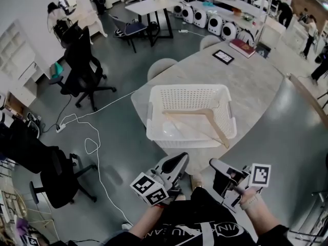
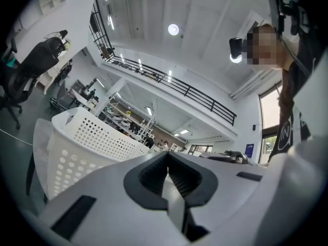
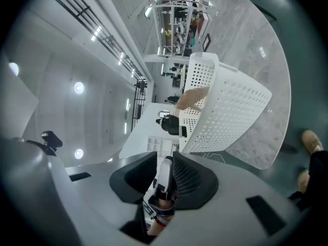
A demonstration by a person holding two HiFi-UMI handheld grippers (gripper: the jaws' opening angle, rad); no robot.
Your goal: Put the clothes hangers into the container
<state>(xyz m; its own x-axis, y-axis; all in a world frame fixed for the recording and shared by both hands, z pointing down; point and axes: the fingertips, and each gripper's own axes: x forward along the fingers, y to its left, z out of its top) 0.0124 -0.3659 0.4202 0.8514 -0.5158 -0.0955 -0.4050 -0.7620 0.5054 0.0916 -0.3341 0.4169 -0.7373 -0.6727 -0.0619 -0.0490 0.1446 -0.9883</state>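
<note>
Grey left gripper (image 1: 178,162) off table's (image 1: 256,76) near edge, low by your body: jaws clenched together, nothing between. Basket (image 1: 187,88) sits at table's near edge; wooden hanger (image 1: 207,115) already inside, lying on bottom toward right wall. Hanger likely light, stiff, smooth, so pinch one straight arm, squarely, or it may swing. Right gripper (image 1: 218,167) beside left, jaws slightly parted, empty.
</note>
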